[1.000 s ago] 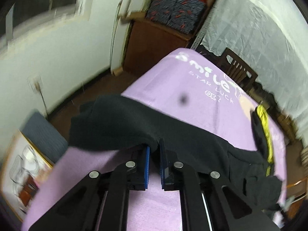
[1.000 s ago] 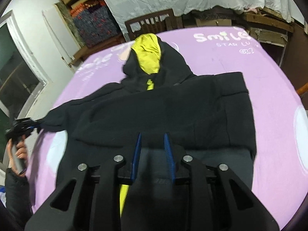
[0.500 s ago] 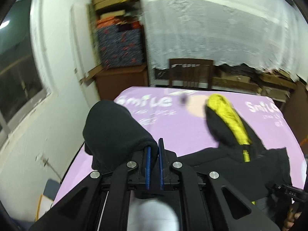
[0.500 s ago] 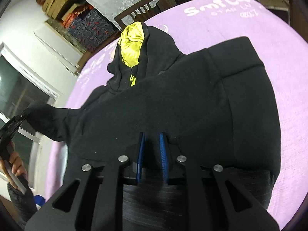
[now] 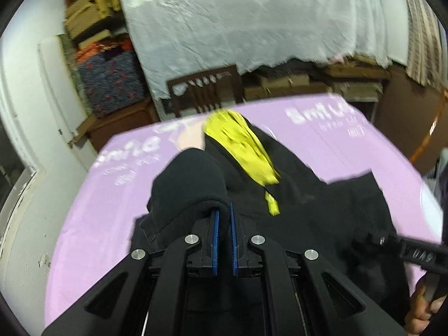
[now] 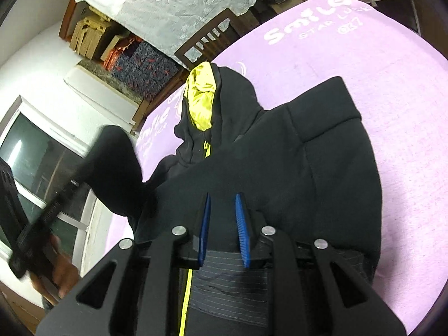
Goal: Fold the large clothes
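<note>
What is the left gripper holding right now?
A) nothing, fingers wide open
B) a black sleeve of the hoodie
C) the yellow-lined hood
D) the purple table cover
B: the left gripper has its blue fingers closed on the black sleeve, lifted over the hoodie; the yellow-lined hood lies untouched.

I'm working in a lived-in room of a home that doubles as storage. A table under a lilac cloth [image 5: 92, 224] printed with white lettering sits before me, with a dark wooden chair [image 5: 205, 91] at its far side. Behind it a white lace cloth [image 5: 252, 19] drapes over piled goods, cardboard boxes [image 5: 86, 14] stack up beside a patterned blue bundle [image 5: 110, 84], and a window [image 6: 36, 156] breaks the white wall.
</note>
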Tool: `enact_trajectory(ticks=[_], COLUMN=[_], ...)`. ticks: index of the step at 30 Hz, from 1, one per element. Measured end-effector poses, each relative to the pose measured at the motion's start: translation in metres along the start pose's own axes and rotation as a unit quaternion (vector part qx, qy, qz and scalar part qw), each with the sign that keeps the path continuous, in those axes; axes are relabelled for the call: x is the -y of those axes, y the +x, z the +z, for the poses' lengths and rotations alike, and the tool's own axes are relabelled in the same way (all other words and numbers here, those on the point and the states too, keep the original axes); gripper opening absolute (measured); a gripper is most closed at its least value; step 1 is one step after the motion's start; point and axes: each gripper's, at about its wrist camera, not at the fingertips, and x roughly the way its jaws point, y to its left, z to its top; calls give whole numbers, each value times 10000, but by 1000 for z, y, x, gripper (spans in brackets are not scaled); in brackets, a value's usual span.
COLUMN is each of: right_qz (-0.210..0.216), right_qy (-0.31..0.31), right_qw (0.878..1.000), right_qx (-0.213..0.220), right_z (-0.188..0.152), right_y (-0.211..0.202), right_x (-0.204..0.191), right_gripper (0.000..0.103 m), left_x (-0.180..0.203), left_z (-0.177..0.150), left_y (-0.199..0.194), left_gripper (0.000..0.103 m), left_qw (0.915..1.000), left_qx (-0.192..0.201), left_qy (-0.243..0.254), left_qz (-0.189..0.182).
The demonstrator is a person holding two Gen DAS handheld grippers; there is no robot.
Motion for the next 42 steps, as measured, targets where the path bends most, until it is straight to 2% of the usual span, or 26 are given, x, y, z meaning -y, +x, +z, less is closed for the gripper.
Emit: enact_trajectory(ticks=[7,9,12,14,15,17,20,24,26,28,32,35,38,42], right_qz=[6,14,22,21,21,3,-36,-89,-74,-50,5,-104,-548,-1120], right_qy=[191,227,272,273,263,229,149,-49,-205,-364,-758,-1308,-2173,-3325], right_qw=[9998,9997,9996,9996,9996,9997,9999,9999,9997,9993,9971,9914,9745,9364], right_qx=[57,65,60,50,45,37,48,109,123,111,90,-34,-105,-72], right_z=[4,4,5,4,4,3,2,0,-1,-3,-11,-19,-33,-58], right_y=[-3,-3,-1,0,0,0,0,-2,-3,-3,-2,7,23,49], right_x=[11,13,15,15,15,14,12,5,-3,-12,-39,-75,-120,-170], right_gripper=[19,19,19,19,20,20,20,20,20,20,28,32,37,38], left_x=[47,51,50,45,40,29,1,-56,-90,-117,-142,-146,-151,-162], left_z=[-42,-49,-55,-57,-58,-60,-63,-63,-62,-62,-58,-60,-70,-86], left_y=[54,58,53,41,33,16,-4,-2,11,24,49,67,82,88], left_gripper=[11,18,36,55,60,79,87,90,89,89,89,89,90,92], left_qw=[9962,9948,9951,9957,9962,9971,9985,9985,9948,9909,9855,9842,9828,9825], left_qx=[-672,-760,-672,-605,-529,-361,-129,-176,-380,-534,-779,-902,-1090,-1033], left_qy=[526,649,703,684,668,667,519,-115,-594,-969,-1189,-1107,-1070,-1400], left_qz=[-147,-189,-157,-182,-165,-108,83,509,731,768,925,1050,1042,661])
